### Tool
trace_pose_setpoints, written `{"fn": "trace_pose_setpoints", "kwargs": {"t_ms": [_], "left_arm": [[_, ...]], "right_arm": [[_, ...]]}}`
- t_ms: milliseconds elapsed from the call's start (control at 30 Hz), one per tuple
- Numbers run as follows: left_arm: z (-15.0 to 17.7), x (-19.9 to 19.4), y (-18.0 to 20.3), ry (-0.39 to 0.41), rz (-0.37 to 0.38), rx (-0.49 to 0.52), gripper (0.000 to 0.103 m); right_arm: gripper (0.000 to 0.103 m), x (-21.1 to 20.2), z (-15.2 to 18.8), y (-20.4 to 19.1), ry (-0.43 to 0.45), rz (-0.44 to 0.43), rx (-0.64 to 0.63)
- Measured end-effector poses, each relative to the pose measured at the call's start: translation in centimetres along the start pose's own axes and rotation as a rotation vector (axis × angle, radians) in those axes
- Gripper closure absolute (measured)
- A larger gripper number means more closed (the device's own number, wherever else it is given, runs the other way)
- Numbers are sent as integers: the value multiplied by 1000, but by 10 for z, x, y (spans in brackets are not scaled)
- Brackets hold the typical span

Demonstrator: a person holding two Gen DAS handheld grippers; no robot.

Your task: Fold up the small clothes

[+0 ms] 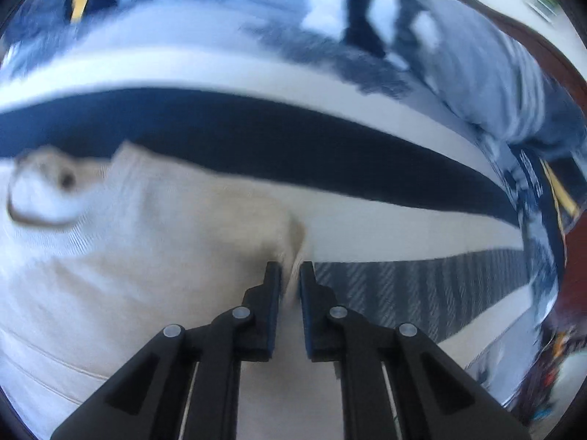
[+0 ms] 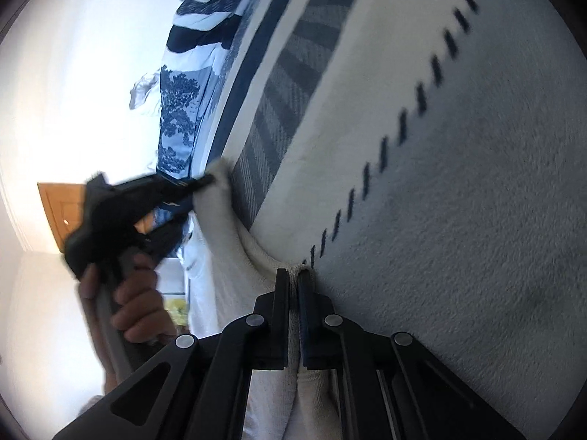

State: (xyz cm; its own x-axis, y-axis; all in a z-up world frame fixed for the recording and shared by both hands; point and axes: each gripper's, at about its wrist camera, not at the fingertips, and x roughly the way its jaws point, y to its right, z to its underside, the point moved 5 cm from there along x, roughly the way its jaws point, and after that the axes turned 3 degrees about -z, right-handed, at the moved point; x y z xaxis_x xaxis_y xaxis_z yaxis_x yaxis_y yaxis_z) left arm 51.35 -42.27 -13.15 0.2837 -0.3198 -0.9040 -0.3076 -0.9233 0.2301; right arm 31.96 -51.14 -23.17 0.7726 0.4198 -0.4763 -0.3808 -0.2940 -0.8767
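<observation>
Clearly, a cream-white garment [image 1: 146,242] is gripped at two places along one edge and held up over a bed covered by a striped blue-and-white bedspread [image 1: 330,154]. In the left wrist view, a bunched fold of the cloth is pinched between the nearly closed fingers of the left gripper [image 1: 290,275], and the rest of the garment is spread to the left, with what looks like a neckline visible near the view's left edge. In the right wrist view, a thick hem of the same cloth is clamped by the right gripper [image 2: 293,278], with the fabric trailing back between the finger mounts. The other gripper is seen there too, held in the person's left hand [image 2: 135,308], its tips closed on a corner of the garment above the bedspread's grey striped band [image 2: 286,84].

Both views are blurred, so quick motion is suggested. Several risks are judged from this. Only a small bunch of cloth is caught on the left side, so it could be pulled free by a sharp swing or by the grippers being drawn too far apart. If the edge is laid down slack or twisted, an uneven fold would result. Loose fabric hanging below could also be dragged across the bedspread and creased before being laid flat.
</observation>
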Motion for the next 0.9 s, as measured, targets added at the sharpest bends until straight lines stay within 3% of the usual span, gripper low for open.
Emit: {"fn": "trace_pose_setpoints", "kwargs": {"t_ms": [100,233,267,333,400,500,567,600,633,667,700,733,767,900], "left_arm": [[2,8,0,-46,-8,3,97],[-20,-7,-9,38,73,-83,102],[-23,-7,-11,52,62,-87,103],[-29,11,-13,58,-81,-33,103],[-24,22,-15,12,-105,-6,103],[-19,-6,-16,56,-5,-25,103],[-11,-29,-23,75,15,-27,103],[-6,-42,-29,95,10,-23,102],[6,-66,-39,127,12,-17,100],[14,-80,-44,142,10,-8,90],[30,-103,-58,166,7,-7,74],[49,-126,-76,196,-9,-26,64],[60,-139,-88,217,-25,-39,52],[147,-208,-165,320,-188,-97,41]], "right_arm": [[99,2,0,1,1,5,-5],[99,-6,1,3,24,0,3],[99,-6,2,3,29,7,-1],[99,-6,2,5,32,30,-12],[99,-5,2,2,34,44,-38],[98,-1,-1,-3,19,49,-63],[97,-2,-2,-1,16,25,-36],[95,-4,-3,-1,20,13,-28],[85,-10,-4,-1,40,22,-28],[75,-15,-4,-3,57,31,-33],[59,-19,-5,-6,71,28,-40],[48,-25,-4,-12,90,26,-53],[46,-32,-2,-20,112,39,-81],[42,-45,24,-57,125,48,-250]]}}
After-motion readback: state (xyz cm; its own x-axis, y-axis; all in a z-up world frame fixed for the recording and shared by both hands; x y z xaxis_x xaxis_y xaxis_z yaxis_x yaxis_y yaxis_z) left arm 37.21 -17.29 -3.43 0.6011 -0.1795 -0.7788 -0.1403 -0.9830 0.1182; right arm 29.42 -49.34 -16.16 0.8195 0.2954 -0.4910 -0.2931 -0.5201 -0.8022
